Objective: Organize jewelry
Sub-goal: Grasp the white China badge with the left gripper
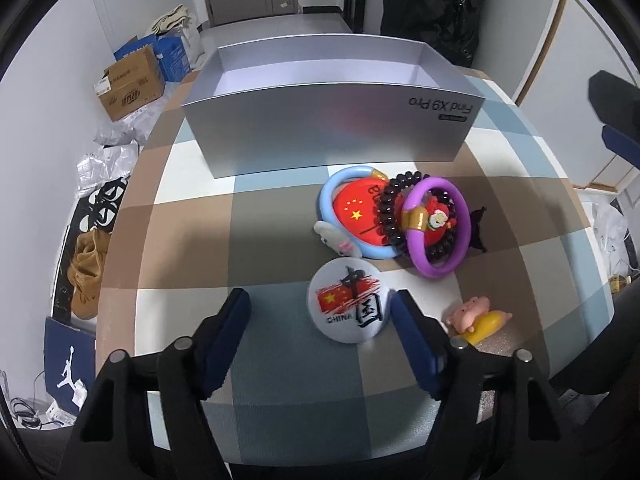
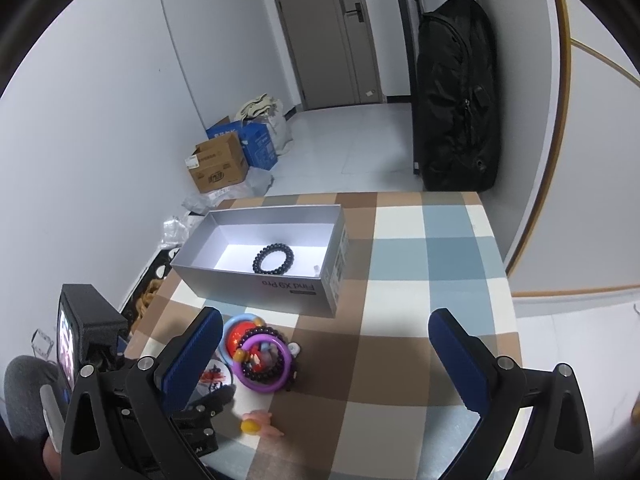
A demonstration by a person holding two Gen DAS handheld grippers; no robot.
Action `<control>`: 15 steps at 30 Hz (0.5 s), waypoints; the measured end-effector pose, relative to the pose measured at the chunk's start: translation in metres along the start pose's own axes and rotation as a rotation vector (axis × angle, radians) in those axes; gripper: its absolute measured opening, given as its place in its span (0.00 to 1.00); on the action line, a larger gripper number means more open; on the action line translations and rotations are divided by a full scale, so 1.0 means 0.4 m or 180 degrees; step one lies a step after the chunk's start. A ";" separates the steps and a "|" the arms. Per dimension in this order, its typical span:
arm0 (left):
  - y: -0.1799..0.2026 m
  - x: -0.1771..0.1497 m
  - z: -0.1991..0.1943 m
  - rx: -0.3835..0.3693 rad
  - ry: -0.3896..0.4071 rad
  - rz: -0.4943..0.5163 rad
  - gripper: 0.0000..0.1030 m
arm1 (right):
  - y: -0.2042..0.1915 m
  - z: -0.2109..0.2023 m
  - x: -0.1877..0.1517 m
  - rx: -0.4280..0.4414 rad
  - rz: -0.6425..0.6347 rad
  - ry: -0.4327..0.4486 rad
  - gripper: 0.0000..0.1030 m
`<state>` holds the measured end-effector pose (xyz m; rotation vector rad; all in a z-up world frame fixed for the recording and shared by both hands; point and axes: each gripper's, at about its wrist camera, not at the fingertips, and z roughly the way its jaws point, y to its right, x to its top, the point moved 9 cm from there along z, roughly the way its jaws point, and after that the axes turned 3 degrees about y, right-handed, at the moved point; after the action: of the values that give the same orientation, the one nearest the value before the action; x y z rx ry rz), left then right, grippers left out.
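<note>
A white round China badge lies flat on the checked tablecloth between the fingers of my left gripper. The right pad is at the badge's edge and the left pad stands clear of it, so the gripper is open. Just beyond lies a pile: a purple bangle, a black bead bracelet, a red flag badge and a light blue ring. The silver box holds a dark bead bracelet. My right gripper hovers open above the cloth, holding nothing.
A pink and yellow pig toy lies right of the left gripper. On the floor to the left are cardboard boxes and plastic wrap. A black bag hangs beyond the table's far edge.
</note>
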<state>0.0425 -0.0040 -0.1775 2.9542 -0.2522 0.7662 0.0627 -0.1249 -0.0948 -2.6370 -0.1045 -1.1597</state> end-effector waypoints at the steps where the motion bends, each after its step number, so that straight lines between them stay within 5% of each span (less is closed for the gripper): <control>1: 0.000 0.000 -0.002 -0.0003 -0.0002 0.0009 0.59 | 0.000 0.000 -0.001 0.0000 -0.0002 -0.0005 1.00; 3: -0.001 0.002 -0.007 -0.0025 0.0016 0.0020 0.38 | 0.001 -0.001 -0.002 0.0002 -0.0001 -0.0014 1.00; 15: -0.026 0.022 -0.010 -0.0409 -0.0022 -0.0445 0.36 | 0.013 0.009 -0.030 0.0069 0.0084 -0.0195 1.00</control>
<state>0.0500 0.0054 -0.1699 2.8185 -0.0901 0.6949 0.0582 -0.1285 -0.1069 -2.6475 -0.0929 -1.0635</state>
